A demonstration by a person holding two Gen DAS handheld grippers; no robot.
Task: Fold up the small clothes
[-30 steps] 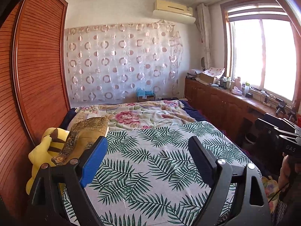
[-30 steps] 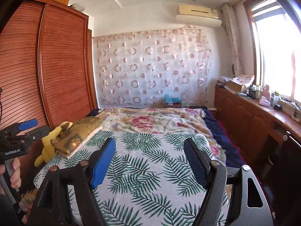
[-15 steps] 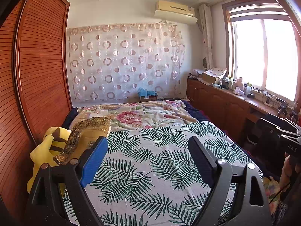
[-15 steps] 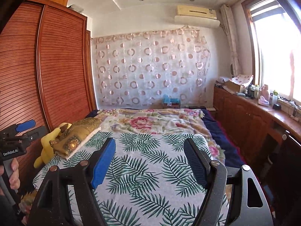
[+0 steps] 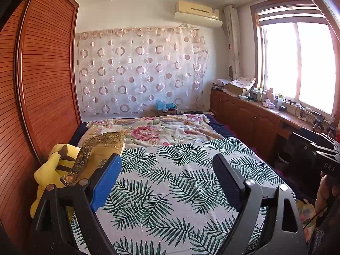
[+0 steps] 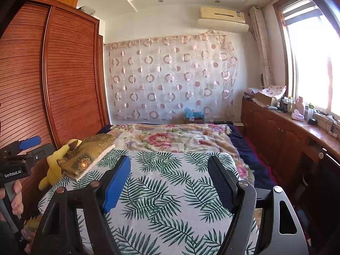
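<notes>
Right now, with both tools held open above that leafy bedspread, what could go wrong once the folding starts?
No small garment shows on the leaf sheet, so the open left gripper or right gripper might pinch the sheet itself. The gold cushion and yellow plush sit at the bed's edge; a tugged sheet could tip them off. The two tools are close together and could collide.
</notes>
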